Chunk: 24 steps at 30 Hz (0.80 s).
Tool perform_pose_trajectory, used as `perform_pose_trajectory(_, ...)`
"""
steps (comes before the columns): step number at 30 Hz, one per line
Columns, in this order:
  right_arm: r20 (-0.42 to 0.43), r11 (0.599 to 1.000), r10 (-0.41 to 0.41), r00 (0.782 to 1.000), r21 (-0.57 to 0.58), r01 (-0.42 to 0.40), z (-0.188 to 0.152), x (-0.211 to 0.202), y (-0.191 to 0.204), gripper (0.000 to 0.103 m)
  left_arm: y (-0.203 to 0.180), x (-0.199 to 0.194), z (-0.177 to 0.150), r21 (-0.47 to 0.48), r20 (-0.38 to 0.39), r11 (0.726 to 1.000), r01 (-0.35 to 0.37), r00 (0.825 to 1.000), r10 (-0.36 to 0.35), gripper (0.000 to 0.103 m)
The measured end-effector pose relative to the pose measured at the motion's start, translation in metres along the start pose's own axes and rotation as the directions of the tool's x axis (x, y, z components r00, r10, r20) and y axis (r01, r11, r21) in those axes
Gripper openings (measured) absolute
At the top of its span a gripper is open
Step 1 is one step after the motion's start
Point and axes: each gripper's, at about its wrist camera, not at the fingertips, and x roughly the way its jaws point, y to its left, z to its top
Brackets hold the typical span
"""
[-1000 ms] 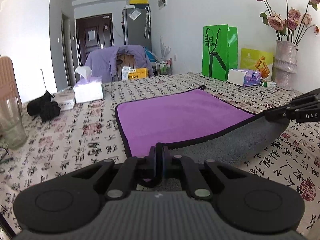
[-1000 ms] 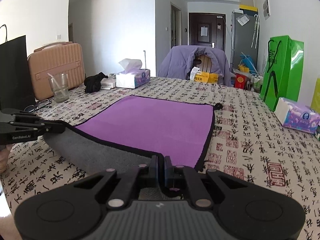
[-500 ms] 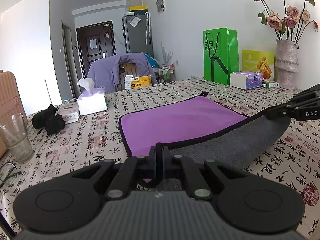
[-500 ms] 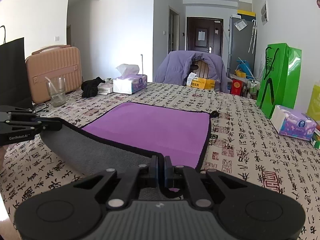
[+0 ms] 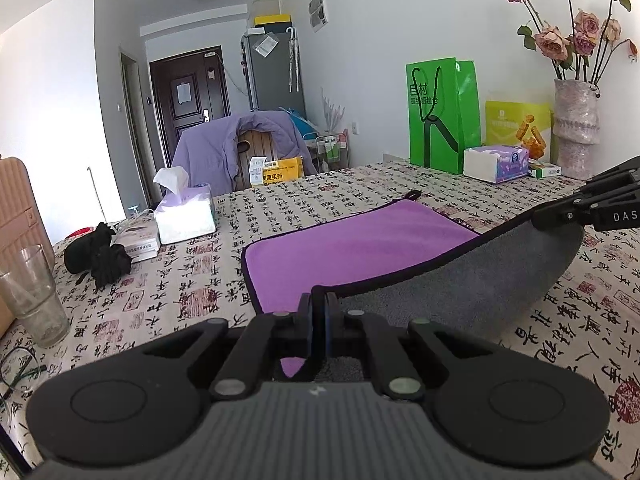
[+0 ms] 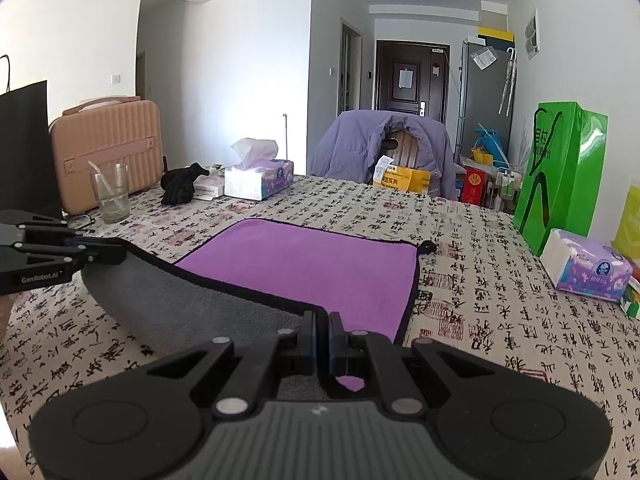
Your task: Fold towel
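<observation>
One purple towel (image 5: pixel 352 248) lies on the bench (image 5: pixel 200 280). The left gripper (image 5: pixel 319 312) and right gripper (image 6: pixel 322 330) each pinch one near corner, raised, gray underside showing. Two tissue boxes (image 6: pixel 260 178) stand by.

Left gripper (image 5: pixel 319 312): fingers pressed together, clamped on a corner of the towel (image 5: pixel 360 256), held above the table. Right gripper (image 6: pixel 322 330): fingers likewise pressed together on the opposite near corner, level with the left one, both pointing forward.
</observation>
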Motion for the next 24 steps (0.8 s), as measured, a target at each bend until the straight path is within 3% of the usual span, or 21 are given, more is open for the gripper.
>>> perform_pose_trajectory(24, -0.002, 1.0, 0.001, 1.0, -0.004, -0.001, 0.016, 0.009, -0.005, 0.005, 0.014, 0.026, 0.022, -0.009, -0.004, 1.0, -0.014, 1.0, 0.014, 0.006)
